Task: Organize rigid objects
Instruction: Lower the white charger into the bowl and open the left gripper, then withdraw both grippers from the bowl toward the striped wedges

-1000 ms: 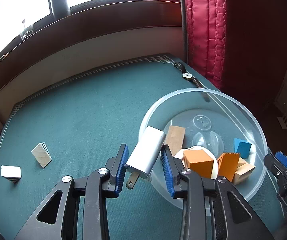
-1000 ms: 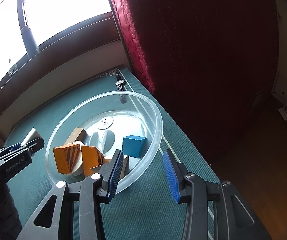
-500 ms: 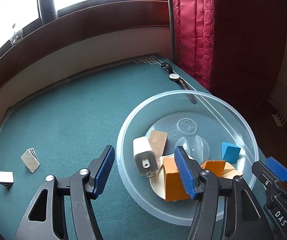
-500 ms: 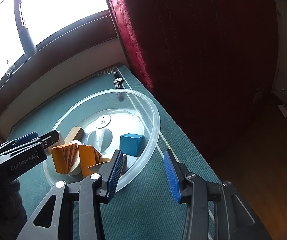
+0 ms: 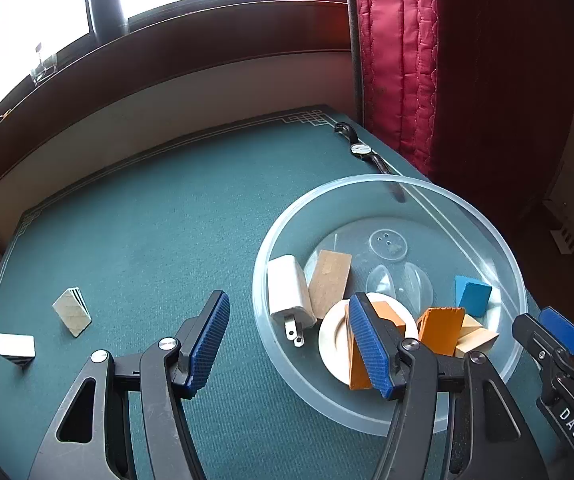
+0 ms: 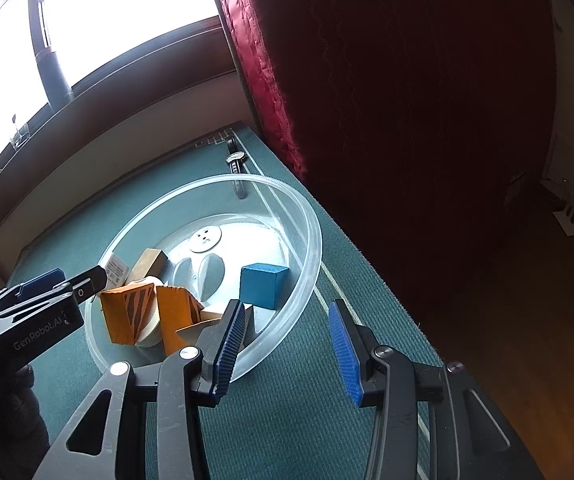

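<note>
Charger point(image 5: 289, 294) in bowl point(image 5: 467, 210), between spread left fingers point(image 5: 207, 340), untouched.

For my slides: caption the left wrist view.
Open left hand-held gripper over the bowl holding a charger and blocks; two blocks remain on the table.

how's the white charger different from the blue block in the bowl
The white charger is a rounded-edge white plastic body with metal prongs sticking out; the blue block is a plain painted block with sharp edges. The charger lies at the left side of the clear bowl, leaning on the wall beside a tan wooden block; the blue block sits at the right side. Both are inside the bowl, and neither is held.
</note>
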### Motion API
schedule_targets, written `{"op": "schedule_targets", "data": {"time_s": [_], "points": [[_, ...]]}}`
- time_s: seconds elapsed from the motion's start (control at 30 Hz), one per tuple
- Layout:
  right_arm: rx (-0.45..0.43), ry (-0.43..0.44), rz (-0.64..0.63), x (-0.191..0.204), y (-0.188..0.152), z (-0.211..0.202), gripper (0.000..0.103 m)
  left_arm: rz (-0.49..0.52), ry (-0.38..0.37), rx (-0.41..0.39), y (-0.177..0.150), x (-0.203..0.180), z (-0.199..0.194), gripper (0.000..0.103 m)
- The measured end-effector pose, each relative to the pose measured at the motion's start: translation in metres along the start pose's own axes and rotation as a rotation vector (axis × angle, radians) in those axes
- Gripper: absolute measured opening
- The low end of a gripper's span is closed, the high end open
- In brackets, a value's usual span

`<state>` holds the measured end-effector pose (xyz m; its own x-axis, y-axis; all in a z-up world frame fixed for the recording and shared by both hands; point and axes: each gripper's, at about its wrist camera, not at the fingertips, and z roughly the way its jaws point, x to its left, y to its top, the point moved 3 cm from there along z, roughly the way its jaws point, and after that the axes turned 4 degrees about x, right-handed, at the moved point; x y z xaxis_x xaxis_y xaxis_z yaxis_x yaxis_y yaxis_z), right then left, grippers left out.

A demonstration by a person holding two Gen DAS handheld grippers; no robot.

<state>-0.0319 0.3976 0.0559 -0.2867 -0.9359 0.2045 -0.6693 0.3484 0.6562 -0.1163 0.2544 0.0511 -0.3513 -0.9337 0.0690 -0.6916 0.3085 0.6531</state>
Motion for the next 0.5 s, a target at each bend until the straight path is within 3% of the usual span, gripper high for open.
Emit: {"op": "schedule_targets", "data": {"time_s": [0.5], "points": [[-0.006,0.009,0.007,0.004,-0.002,-0.003,0.047,-0.026,0.039,0.006,-0.009,0.018,-0.004,0.068]]}}
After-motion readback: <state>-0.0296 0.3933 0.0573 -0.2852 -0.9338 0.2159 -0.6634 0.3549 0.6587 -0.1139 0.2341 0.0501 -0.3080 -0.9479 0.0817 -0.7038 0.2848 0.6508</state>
